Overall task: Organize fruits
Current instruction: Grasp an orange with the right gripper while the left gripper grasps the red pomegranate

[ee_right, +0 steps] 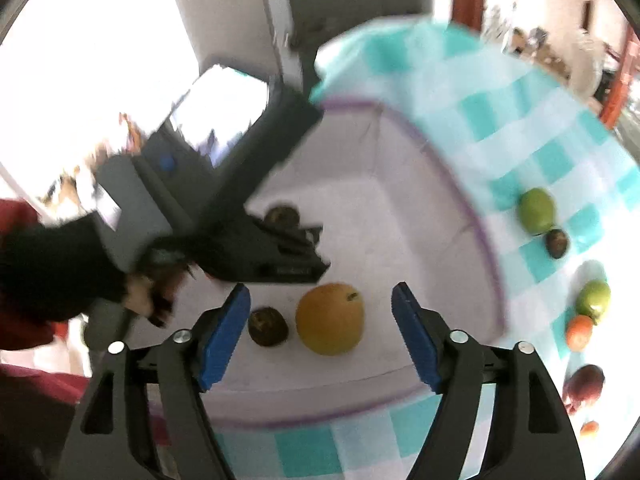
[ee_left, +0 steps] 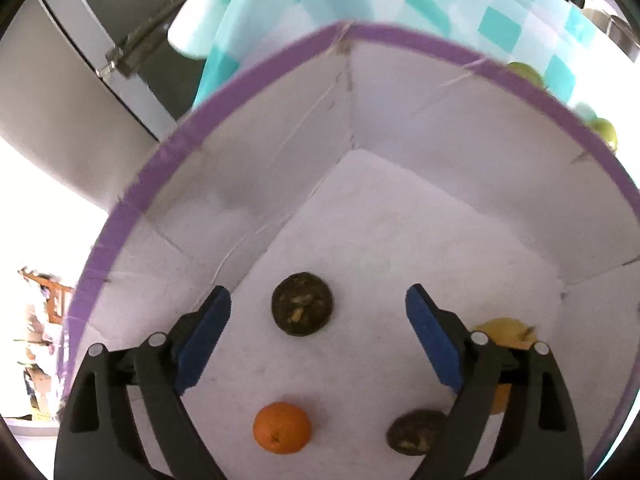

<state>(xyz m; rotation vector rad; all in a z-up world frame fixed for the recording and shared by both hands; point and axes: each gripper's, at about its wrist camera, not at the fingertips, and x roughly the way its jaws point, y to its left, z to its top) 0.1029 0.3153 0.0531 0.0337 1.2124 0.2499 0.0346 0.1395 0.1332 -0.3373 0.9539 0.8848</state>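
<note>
A white box with a purple rim (ee_left: 168, 148) stands on a teal checked cloth. In the left wrist view my left gripper (ee_left: 318, 312) is open and empty inside the box, above a dark round fruit (ee_left: 302, 303). An orange (ee_left: 282, 427), a second dark fruit (ee_left: 414, 432) and a yellow fruit (ee_left: 500, 330) also lie on the box floor. In the right wrist view my right gripper (ee_right: 320, 312) is open and empty above the box (ee_right: 452, 168), over a yellow-brown pear (ee_right: 330, 319) and a dark fruit (ee_right: 267, 326). The left gripper's body (ee_right: 224, 184) reaches into the box.
On the cloth (ee_right: 540, 120) right of the box lie a green fruit (ee_right: 537, 210), a small dark fruit (ee_right: 557, 243), another green fruit (ee_right: 595, 298), an orange one (ee_right: 579, 332) and a dark red one (ee_right: 585, 384). Grey cabinet fronts (ee_left: 80, 92) stand behind the table.
</note>
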